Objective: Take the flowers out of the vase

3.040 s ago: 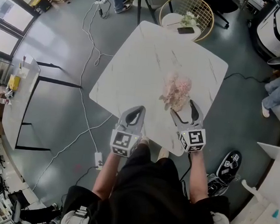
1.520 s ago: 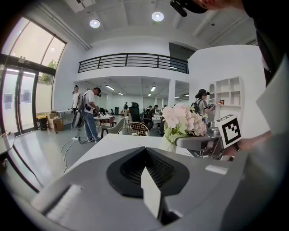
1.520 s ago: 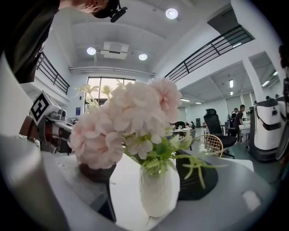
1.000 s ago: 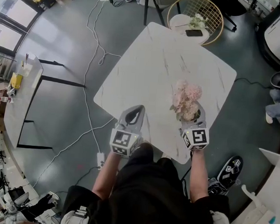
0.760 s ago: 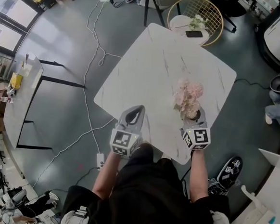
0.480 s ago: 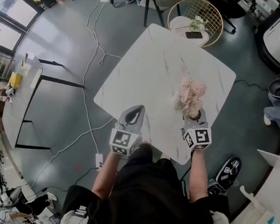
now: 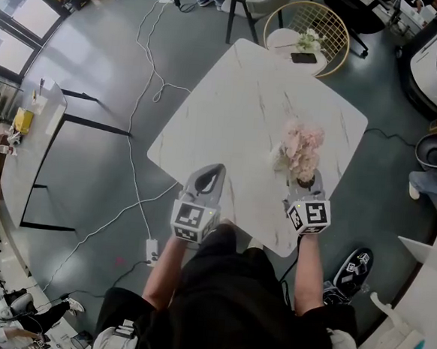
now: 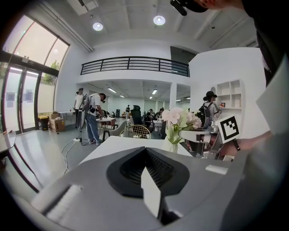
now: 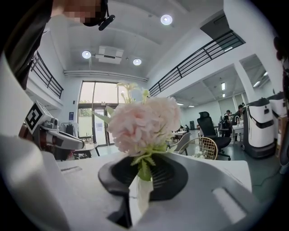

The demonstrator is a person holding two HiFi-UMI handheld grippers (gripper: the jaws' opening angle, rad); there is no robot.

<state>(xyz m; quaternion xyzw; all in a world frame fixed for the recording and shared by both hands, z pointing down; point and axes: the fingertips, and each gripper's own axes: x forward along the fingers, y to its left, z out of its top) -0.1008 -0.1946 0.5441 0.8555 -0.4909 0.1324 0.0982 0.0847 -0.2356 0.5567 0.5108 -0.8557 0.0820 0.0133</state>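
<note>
Flowers (image 7: 302, 143) in vase (image 9: 140, 198); right gripper (image 7: 305, 183) fingers (image 9: 171, 180) just closed on vase.

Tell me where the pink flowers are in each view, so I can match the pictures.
Head view: flowers right of centre, on the table's near right part.
Left gripper view: flowers small, right of centre.
Right gripper view: flowers large, at centre, in the vase.
Shared landmark: gold wire chair beyond the table, in all three.

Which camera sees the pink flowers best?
The right gripper view: the flowers fill its middle, close up, petals and leaves clear. The head view shows them small from above; the left gripper view, small and far off.
</note>
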